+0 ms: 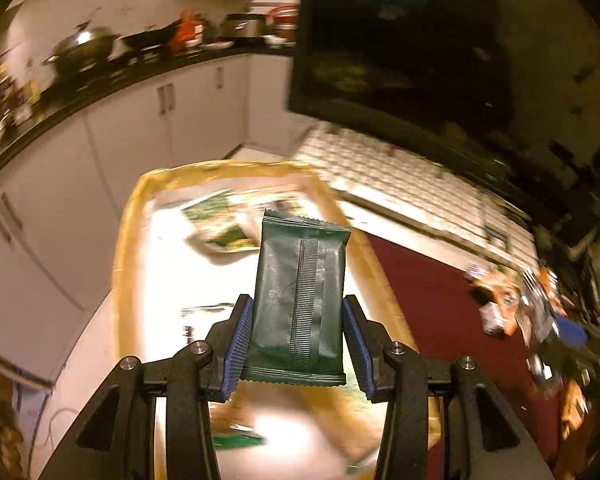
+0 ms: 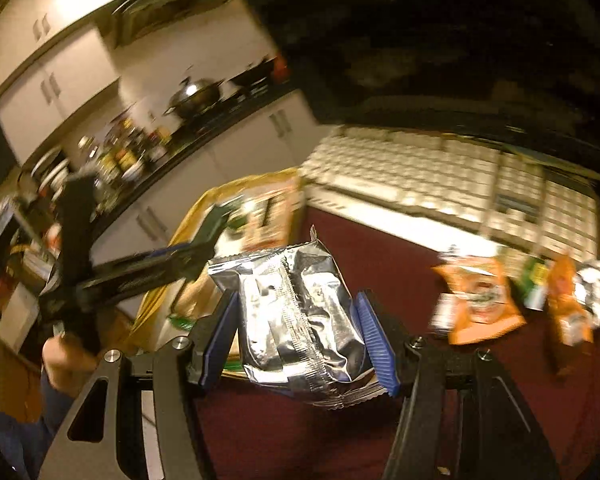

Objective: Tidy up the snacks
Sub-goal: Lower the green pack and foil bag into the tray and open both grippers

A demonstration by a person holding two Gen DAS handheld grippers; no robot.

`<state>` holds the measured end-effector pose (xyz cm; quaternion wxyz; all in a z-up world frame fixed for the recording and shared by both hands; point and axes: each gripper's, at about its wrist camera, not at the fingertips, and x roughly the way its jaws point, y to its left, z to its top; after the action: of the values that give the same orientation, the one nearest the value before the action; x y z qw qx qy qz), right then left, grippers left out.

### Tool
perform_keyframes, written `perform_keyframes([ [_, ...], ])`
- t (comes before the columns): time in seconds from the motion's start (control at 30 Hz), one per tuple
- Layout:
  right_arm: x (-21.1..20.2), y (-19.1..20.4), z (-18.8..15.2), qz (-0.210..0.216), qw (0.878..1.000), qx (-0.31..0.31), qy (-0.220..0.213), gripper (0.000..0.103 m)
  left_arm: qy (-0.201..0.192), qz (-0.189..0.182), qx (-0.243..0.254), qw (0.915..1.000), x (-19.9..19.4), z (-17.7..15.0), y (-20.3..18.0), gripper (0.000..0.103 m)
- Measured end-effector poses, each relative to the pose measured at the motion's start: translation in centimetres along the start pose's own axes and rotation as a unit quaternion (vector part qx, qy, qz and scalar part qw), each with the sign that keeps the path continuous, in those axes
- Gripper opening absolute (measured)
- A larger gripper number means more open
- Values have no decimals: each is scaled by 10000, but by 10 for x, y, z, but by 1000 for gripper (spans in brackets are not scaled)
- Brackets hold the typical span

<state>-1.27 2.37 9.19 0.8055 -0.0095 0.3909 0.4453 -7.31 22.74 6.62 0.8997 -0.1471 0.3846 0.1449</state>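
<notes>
**Both grippers loaded, one packet each, at the yellow-rimmed tray**

Left gripper (image 1: 298,336), jaws part-way closed, clamps a dark green packet (image 1: 300,300) by its two long edges, blue pads (image 1: 238,344) pressing the lower half. The packet stands upright, long axis running away from the camera, back seam facing it, crimped ends near and far. Below lies the yellow-rimmed tray (image 1: 126,240), with green packets blurred at its far end.

Right gripper (image 2: 298,340), slightly wider, pinches a silver foil packet (image 2: 296,312) across its width, seam toward the camera, long axis likewise pointing away. It hangs over the dark red table (image 2: 380,264), just right of the tray. Orange snack bags (image 2: 480,300) lie well apart, far right.

Both packets look light, crinkly and slippery; the foil already buckles. I judge that side grips near the middle hold best, gently.
</notes>
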Motion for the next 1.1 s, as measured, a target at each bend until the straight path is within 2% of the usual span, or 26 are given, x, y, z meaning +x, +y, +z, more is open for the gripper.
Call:
perform_keyframes([
  [0.2, 39, 43, 1, 107, 9986, -441, 274, 59, 207, 187, -259, 9993, 17, 1, 26, 47],
  [0.37, 68, 66, -4, -15, 9957, -778, 513, 59, 208, 288, -291, 9989, 19, 6, 33, 47],
  [0.6, 95, 84, -14, -234, 9915, -1133, 590, 59, 344, 327, -408, 9980, 27, 8, 42, 48],
  [1.1, 96, 84, -19, -40, 9920, -1154, 500, 60, 496, 264, -443, 9974, 37, 6, 42, 48],
])
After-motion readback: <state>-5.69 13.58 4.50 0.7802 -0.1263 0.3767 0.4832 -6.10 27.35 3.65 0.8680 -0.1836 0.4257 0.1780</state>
